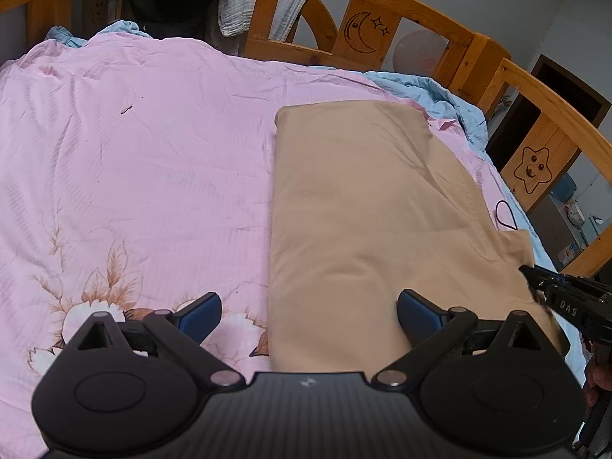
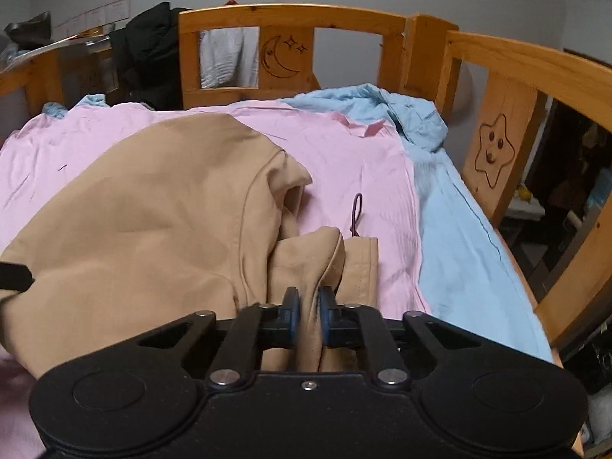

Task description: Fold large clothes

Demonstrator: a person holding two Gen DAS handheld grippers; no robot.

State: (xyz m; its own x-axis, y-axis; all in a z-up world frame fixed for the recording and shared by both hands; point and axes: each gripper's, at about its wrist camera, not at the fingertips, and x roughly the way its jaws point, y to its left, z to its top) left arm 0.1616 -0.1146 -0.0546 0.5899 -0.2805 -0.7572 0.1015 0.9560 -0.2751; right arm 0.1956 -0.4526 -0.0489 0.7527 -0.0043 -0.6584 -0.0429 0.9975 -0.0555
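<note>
A tan garment (image 1: 355, 206) lies partly folded on the pink quilt (image 1: 134, 145), long side running away from me. My left gripper (image 1: 308, 315) is open and empty, hovering over the garment's near left edge, one finger over the quilt and one over the cloth. My right gripper (image 2: 309, 311) is shut on a bunched fold of the tan garment (image 2: 153, 222) at its near right corner, by the sleeve. The right gripper also shows at the right edge of the left wrist view (image 1: 535, 279), at the garment's corner.
A wooden bed rail (image 1: 420, 26) with moon and star carvings runs along the far and right sides. A blue sheet (image 2: 451, 222) lies bunched along the right edge. A dark hair tie (image 2: 356, 214) lies on the quilt. Dark clothes (image 2: 149, 53) hang at the far rail.
</note>
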